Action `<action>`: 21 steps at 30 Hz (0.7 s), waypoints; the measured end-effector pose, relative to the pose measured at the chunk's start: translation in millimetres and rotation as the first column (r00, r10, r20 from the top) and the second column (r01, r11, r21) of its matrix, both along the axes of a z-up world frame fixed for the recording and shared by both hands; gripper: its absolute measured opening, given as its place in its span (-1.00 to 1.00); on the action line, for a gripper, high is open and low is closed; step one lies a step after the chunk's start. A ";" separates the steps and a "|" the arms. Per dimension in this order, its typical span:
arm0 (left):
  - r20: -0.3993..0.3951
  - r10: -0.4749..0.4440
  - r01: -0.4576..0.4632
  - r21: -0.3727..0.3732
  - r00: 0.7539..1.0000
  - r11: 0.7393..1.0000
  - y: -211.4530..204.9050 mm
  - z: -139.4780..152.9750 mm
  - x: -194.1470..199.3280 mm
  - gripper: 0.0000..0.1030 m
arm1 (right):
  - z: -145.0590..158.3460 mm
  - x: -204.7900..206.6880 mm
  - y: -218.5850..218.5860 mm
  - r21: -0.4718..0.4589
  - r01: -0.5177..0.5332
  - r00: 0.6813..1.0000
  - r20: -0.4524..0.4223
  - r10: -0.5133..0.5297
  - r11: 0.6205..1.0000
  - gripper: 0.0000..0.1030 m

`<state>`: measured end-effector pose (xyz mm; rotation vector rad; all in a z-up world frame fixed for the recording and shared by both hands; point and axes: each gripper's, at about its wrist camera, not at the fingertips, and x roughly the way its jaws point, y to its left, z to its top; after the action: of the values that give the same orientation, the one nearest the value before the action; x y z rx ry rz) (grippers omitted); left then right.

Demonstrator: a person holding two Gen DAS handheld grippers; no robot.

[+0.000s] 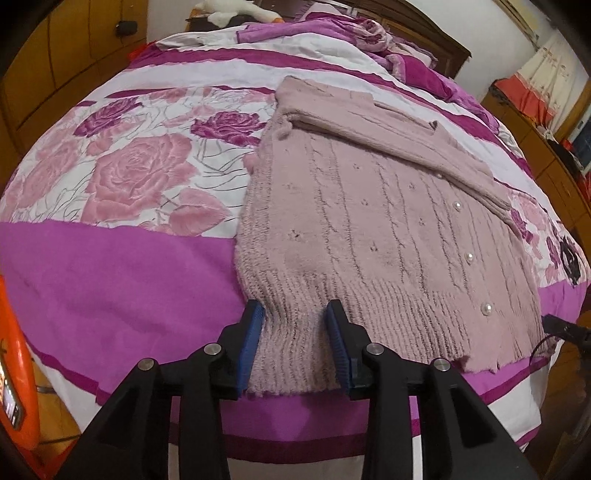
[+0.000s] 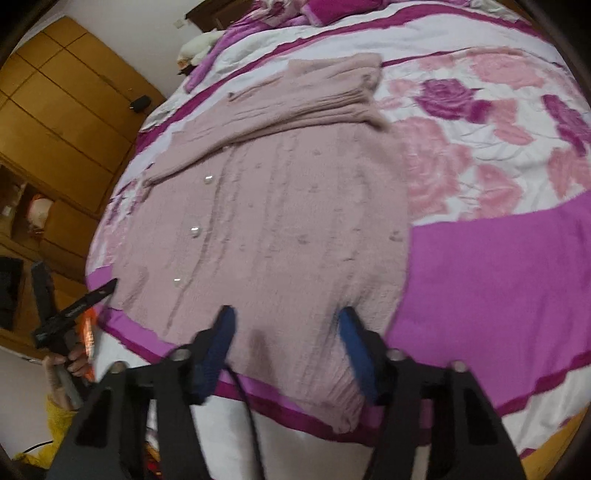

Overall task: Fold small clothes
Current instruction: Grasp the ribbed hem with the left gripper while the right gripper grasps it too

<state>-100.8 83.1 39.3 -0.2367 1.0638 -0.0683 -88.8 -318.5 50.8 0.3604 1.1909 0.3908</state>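
A pale pink knitted cardigan (image 1: 369,221) with pearl buttons lies flat on the bed, one sleeve folded across its upper part. Its ribbed hem reaches the bed's near edge. My left gripper (image 1: 295,314) is open, its blue pads on either side of the hem's left corner, the knit lying between them. The cardigan also shows in the right wrist view (image 2: 280,229). My right gripper (image 2: 286,317) is open, its jaws wide apart over the hem's right part. The left gripper (image 2: 74,310) shows at the left of the right wrist view, held by a hand.
The bed carries a magenta, white and rose-print cover (image 1: 129,177). Crumpled purple bedding (image 1: 369,33) and a white plush toy (image 1: 236,9) lie at the head. Wooden wardrobes (image 2: 66,96) stand beside the bed. An orange object (image 1: 14,369) is at the left edge.
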 end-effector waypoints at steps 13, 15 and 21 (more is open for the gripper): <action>0.016 -0.032 0.032 -0.009 0.999 0.999 -2.2 -1.4 3.4 -0.81 | 22.3 -2.4 27.4 -0.072 -0.093 0.991 0.092 0.099 0.993 -0.81; 0.015 -0.030 0.030 -0.012 0.999 0.999 -1.5 -1.7 3.3 -0.81 | 26.5 -2.0 19.8 -0.094 -0.070 0.992 0.100 0.080 0.993 -0.41; 0.014 -0.026 0.027 -0.010 1.000 1.000 -2.5 -4.6 2.8 -0.81 | 28.1 0.4 -19.0 -0.110 0.070 0.994 0.090 -0.060 0.991 0.15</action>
<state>-98.0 80.6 34.6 -0.2307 1.0528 -0.0989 -88.4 -337.5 78.9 0.2811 1.1089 0.2783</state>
